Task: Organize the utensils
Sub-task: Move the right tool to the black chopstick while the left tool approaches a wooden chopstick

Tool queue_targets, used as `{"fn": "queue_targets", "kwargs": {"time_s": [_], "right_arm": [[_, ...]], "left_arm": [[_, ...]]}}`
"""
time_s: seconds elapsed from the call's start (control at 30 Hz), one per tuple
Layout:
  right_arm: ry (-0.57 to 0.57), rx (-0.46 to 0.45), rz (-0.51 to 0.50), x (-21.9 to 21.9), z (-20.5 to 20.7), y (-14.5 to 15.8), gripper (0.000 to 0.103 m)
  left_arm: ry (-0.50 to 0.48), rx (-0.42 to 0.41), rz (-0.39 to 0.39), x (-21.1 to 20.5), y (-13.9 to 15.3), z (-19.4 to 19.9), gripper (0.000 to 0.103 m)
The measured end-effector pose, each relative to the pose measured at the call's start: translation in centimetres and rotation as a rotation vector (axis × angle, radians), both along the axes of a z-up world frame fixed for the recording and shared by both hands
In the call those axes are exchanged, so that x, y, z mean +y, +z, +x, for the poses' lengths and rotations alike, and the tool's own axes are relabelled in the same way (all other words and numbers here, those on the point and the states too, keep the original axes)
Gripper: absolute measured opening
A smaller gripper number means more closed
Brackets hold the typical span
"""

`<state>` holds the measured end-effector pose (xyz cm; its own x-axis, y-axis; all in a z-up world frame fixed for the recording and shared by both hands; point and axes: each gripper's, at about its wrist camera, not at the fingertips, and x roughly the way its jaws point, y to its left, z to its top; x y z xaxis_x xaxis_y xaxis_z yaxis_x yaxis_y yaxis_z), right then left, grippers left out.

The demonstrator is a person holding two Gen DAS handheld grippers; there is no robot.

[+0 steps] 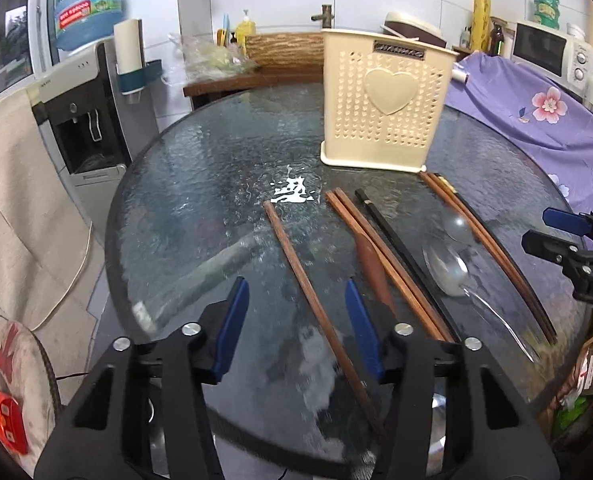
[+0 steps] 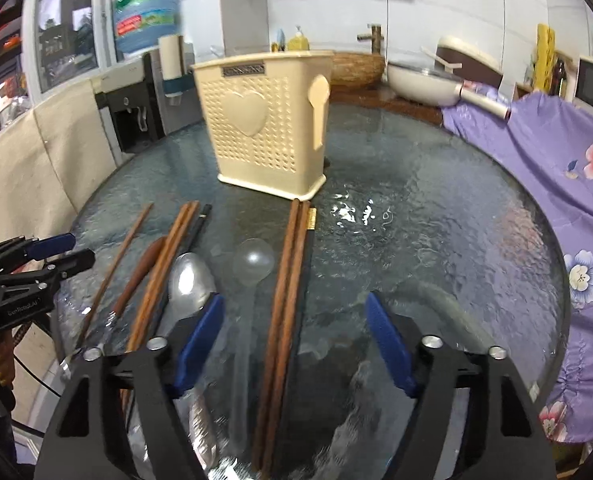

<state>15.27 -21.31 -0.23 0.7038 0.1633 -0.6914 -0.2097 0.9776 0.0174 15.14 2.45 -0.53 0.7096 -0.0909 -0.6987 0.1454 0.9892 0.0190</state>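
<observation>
A cream perforated utensil holder (image 1: 384,100) with a heart stands upright on the round glass table (image 1: 200,168); it also shows in the right wrist view (image 2: 264,120). Utensils lie in front of it: a single brown chopstick (image 1: 308,296), a wooden spoon (image 1: 372,268), a brown chopstick pair (image 1: 384,264), a black chopstick (image 1: 396,240), a metal spoon (image 1: 448,272), a clear spoon (image 1: 458,226) and another brown chopstick pair (image 1: 492,256). My left gripper (image 1: 296,308) is open over the single chopstick. My right gripper (image 2: 296,320) is open over the brown chopstick pair (image 2: 284,300).
A water dispenser (image 1: 84,120) stands left of the table. A purple flowered cloth (image 1: 536,112) covers things at the right. A microwave (image 1: 552,52) and a pan (image 2: 428,80) sit behind. The right gripper shows at the right edge of the left wrist view (image 1: 552,232).
</observation>
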Motion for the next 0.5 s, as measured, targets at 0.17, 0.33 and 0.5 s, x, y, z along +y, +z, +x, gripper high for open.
{"fn": "queue_targets", "kwargs": {"time_s": [0.17,0.33,0.5], "right_arm": [[-0.008,0.065,0.002,-0.1,2.9,-0.8,0.042],[0.003,0.128,0.022,0.0,5.0,-1.7,0.031],[0.005,0.162,0.022,0.1,6.3,-2.0,0.022]], "left_arm": [[0.005,0.052,0.007,0.2,-0.6,2.9,0.038],[-0.002,0.091,-0.008,0.2,-1.4,4.7,0.036],[-0.004,0.113,-0.012,0.1,-1.8,5.8,0.036]]}}
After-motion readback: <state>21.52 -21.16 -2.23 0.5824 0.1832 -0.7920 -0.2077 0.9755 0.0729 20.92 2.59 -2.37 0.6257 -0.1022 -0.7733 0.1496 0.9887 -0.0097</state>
